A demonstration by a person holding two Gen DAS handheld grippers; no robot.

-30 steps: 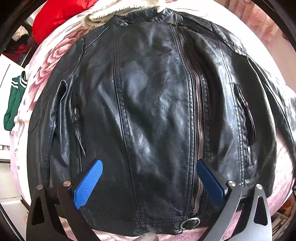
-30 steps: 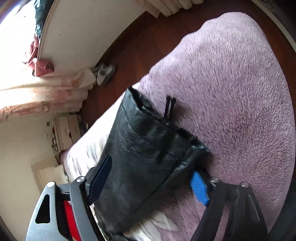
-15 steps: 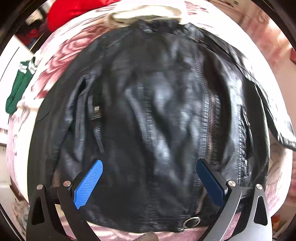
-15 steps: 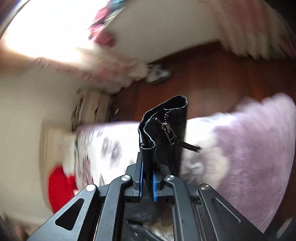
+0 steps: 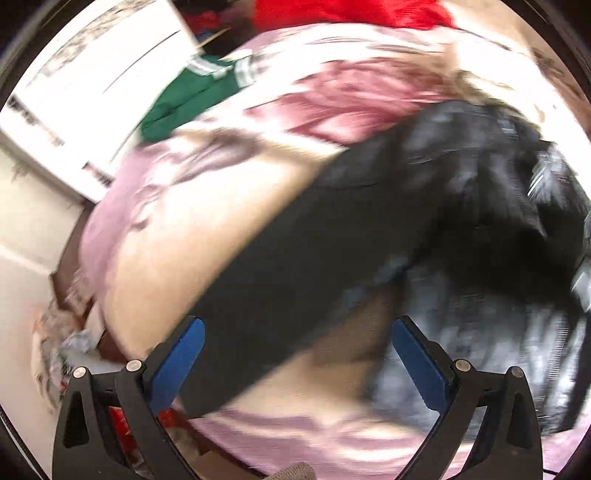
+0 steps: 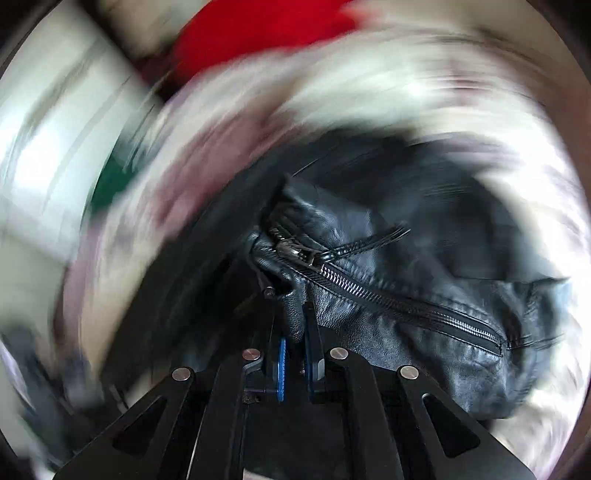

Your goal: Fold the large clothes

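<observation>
A black leather jacket [image 5: 461,221] lies on a pink floral bed cover [image 5: 207,221]. In the left wrist view, which is blurred, its left sleeve [image 5: 295,295] runs diagonally down between my open left gripper's [image 5: 295,354] blue pads; the gripper is empty and above the sleeve. My right gripper [image 6: 294,332] is shut on the cuff of the other sleeve [image 6: 388,306], whose zipper [image 6: 369,291] runs right from the jaws, held over the jacket body [image 6: 443,206].
A red garment [image 5: 351,14] and a green garment with white stripes [image 5: 188,99] lie at the far edge of the bed. White furniture [image 5: 85,88] stands to the left beyond the bed edge. The floor shows at lower left.
My left gripper has swung left from over the jacket front to over its left sleeve. My right gripper, which closed on the right cuff, has carried it in over the jacket body.
</observation>
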